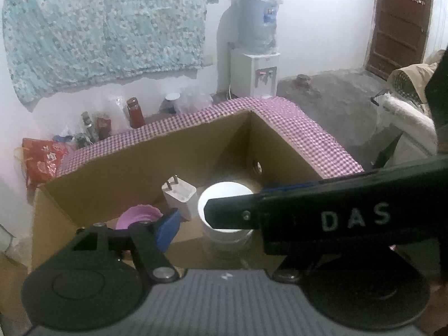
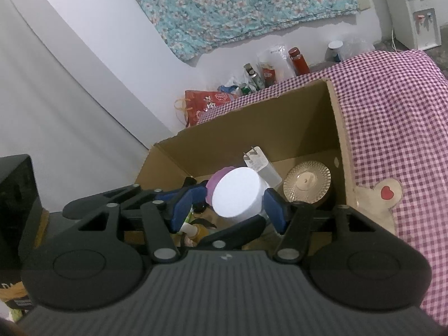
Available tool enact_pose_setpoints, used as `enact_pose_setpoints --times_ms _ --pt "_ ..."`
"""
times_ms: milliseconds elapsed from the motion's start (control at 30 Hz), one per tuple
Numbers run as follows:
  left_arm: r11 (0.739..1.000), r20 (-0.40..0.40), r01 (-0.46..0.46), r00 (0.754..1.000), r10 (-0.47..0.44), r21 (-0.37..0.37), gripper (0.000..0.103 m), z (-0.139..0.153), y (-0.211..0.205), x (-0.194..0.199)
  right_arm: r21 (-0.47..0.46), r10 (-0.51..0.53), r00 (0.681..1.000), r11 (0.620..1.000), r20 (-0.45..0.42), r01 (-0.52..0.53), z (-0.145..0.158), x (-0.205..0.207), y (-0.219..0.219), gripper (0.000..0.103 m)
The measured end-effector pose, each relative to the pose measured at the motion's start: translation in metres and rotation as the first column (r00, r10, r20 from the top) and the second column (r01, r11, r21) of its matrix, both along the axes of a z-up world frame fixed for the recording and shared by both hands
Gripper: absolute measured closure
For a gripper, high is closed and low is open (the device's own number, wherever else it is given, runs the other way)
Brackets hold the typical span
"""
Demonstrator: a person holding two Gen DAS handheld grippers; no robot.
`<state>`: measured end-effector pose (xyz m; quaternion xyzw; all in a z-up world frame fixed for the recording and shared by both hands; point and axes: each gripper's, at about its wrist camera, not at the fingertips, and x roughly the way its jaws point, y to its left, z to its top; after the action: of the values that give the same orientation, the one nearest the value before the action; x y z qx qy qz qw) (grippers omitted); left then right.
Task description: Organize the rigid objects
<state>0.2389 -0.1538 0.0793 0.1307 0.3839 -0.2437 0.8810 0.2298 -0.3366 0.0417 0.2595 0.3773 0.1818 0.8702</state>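
a: inside the cardboard box (image 1: 112, 168), mid-floor, what stands there?
b: white-lidded jar (image 1: 224, 198), just beside the white charger (image 1: 180, 196); pink lid (image 1: 137, 218) toward the left wall.
a: your jaws?
b: my left gripper (image 1: 224, 229) is released, its blue pad (image 1: 168, 229) clear of the jar. my right gripper (image 2: 228, 210) straddles the jar, one pad (image 2: 275, 210) touching; clamped or not, cannot tell.

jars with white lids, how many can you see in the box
1: the jar with the white lid sits between the right gripper fingers, beside the white charger. Others may be hidden behind the grippers.
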Motion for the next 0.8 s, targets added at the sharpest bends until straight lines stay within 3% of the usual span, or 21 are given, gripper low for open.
enact_pose_setpoints --times_ms 200,367,633,733,800 --pt "1.000 0.030 -0.004 1.000 0.005 -0.029 0.025 0.016 0.018 -0.015 0.016 -0.006 1.000 1.000 -0.003 0.006 0.008 -0.004 -0.001 0.043" --pt "0.997 0.074 0.004 0.997 0.001 -0.078 0.021 0.035 0.043 -0.042 0.035 -0.012 0.999 0.999 0.046 0.011 0.028 -0.025 -0.006 0.038" --pt "0.985 0.154 -0.004 0.988 0.031 -0.171 0.000 0.058 0.090 -0.099 -0.006 -0.034 0.986 0.999 0.162 0.035 0.074 -0.088 -0.013 0.020" --pt "0.977 0.164 -0.028 0.984 0.064 -0.211 0.000 0.062 0.105 -0.115 -0.040 -0.077 0.976 0.995 0.205 0.087 0.087 -0.117 -0.015 0.013" --pt "0.973 0.162 -0.051 0.983 0.089 -0.225 0.000 0.062 0.114 -0.119 -0.067 -0.109 0.965 0.990 0.238 0.128 0.093 -0.136 -0.016 0.003"
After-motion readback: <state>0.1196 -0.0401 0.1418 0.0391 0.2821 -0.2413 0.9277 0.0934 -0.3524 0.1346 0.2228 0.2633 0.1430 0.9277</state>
